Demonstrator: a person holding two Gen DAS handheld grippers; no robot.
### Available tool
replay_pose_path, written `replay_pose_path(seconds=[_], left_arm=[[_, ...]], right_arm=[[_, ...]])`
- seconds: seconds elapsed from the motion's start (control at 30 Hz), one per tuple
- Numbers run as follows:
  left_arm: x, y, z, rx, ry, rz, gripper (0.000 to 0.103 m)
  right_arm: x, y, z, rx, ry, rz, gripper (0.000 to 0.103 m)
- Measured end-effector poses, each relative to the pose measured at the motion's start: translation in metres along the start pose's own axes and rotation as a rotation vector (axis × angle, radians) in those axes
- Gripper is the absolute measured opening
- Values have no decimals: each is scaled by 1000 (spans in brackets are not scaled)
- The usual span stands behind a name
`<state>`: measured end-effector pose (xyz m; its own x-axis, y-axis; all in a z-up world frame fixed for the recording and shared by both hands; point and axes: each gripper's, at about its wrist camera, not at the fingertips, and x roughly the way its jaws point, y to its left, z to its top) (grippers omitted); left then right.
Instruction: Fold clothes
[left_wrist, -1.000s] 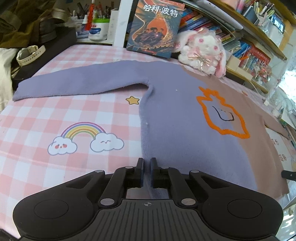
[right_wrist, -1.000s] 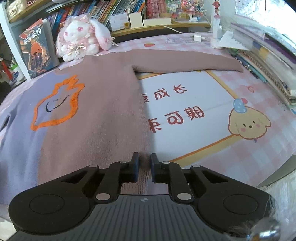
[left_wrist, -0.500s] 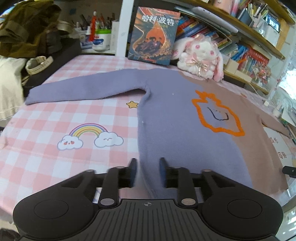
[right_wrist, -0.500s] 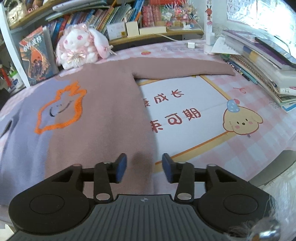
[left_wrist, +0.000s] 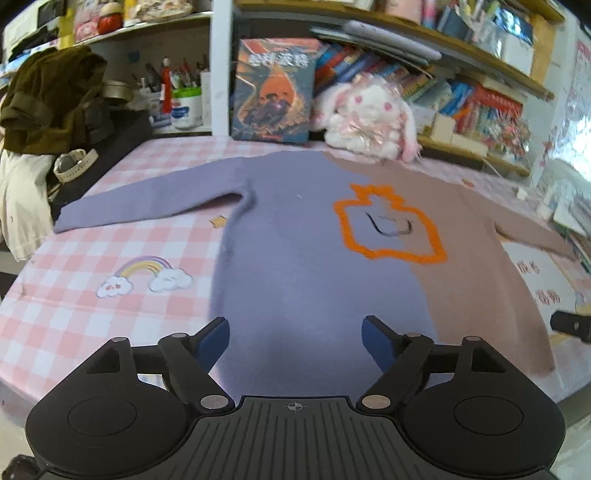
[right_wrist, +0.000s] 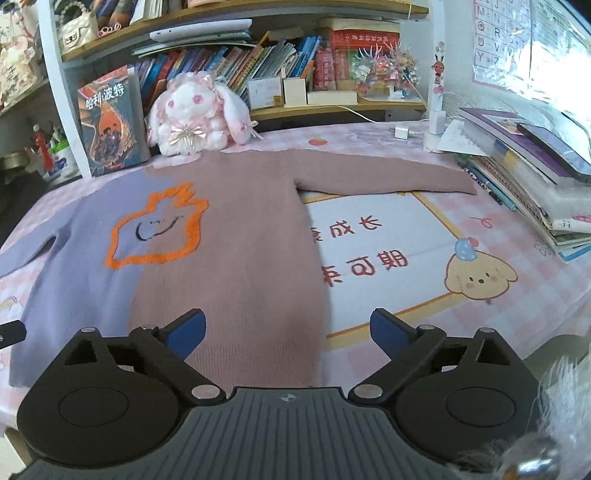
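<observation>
A sweater (left_wrist: 306, 258) lies flat and face up on the pink checked table cover (left_wrist: 110, 251). One half is purple and the other half is brown, with an orange shape (right_wrist: 155, 229) in the middle of its chest. Its long way runs from the bottom hem, near the table's front edge, up to the neck by the plush bunny (right_wrist: 195, 114). The two sleeves stick straight out to the sides. The purple sleeve (left_wrist: 147, 203) reaches toward the dark clothes pile (left_wrist: 51, 99). The brown sleeve (right_wrist: 384, 177) reaches toward the stack of books (right_wrist: 528, 173).

The left gripper (left_wrist: 295, 339) is above the purple side of the hem. Its jaws are opening wide and pinch nothing. The right gripper (right_wrist: 288, 332) is above the brown side of the hem. Its jaws are opening wide too, and the cloth lies loose under them.

There is bare table cover beside each side of the sweater. The hem looks very close to the front edge, but the grippers hide that part, so it is hard to be sure.
</observation>
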<state>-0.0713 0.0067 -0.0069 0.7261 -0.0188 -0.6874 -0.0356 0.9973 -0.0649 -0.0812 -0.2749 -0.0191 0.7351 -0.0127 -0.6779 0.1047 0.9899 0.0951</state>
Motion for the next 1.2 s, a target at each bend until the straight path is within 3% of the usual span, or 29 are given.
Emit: replay_pose_path(seconds=[0.73,0.97,1.2], left_arm=[[-19,-38,-20,44,5,25,83],[-11,-24,-18,71,0,-25,83],[5,21,-2,129,0,-91,83]], right_arm=[[-12,-35,-14,6,22,18,98],[-16,-25,-16,23,10,-25,98],[-20,16,-22,79,-4,-103,98]])
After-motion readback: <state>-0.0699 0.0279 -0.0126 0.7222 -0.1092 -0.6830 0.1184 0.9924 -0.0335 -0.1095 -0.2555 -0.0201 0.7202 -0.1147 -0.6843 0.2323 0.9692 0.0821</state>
